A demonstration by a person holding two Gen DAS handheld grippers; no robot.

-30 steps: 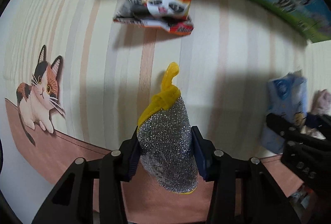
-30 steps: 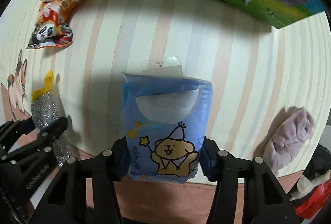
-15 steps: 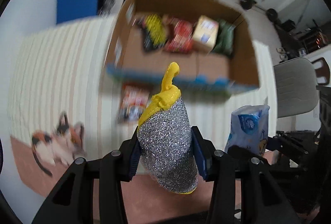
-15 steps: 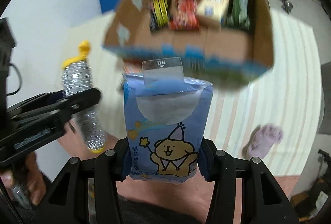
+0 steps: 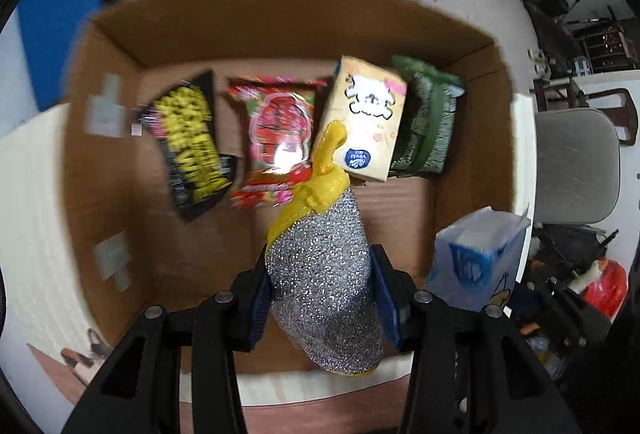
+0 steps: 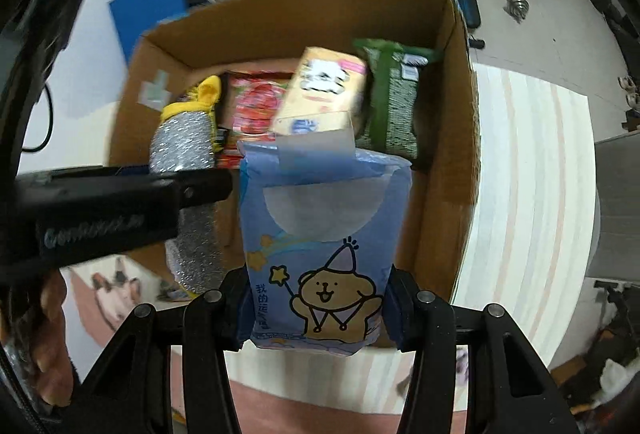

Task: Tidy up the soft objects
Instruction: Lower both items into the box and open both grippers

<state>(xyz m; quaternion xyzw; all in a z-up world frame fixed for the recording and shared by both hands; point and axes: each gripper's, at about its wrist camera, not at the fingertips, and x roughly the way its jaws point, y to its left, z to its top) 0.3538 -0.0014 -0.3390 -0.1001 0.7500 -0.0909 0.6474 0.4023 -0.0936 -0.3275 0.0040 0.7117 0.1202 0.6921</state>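
Observation:
My left gripper (image 5: 322,304) is shut on a silver glitter pouch with a yellow tip (image 5: 324,274) and holds it over the near part of an open cardboard box (image 5: 280,29). My right gripper (image 6: 316,308) is shut on a blue tissue pack with a bear drawing (image 6: 320,246), held over the same box (image 6: 452,161). The pouch (image 6: 184,141) and the left gripper also show at the left of the right wrist view. The blue pack (image 5: 476,258) shows at the right of the left wrist view.
In the box lie a black and yellow snack bag (image 5: 188,141), a red snack bag (image 5: 276,137), a cream tissue pack (image 5: 364,117) and a green pack (image 5: 428,125). The box stands on a striped table (image 6: 528,193). A grey chair (image 5: 576,161) is at the right.
Both grippers have lifted off the table and moved forward over the box, each still holding its object. The box now fills both views.

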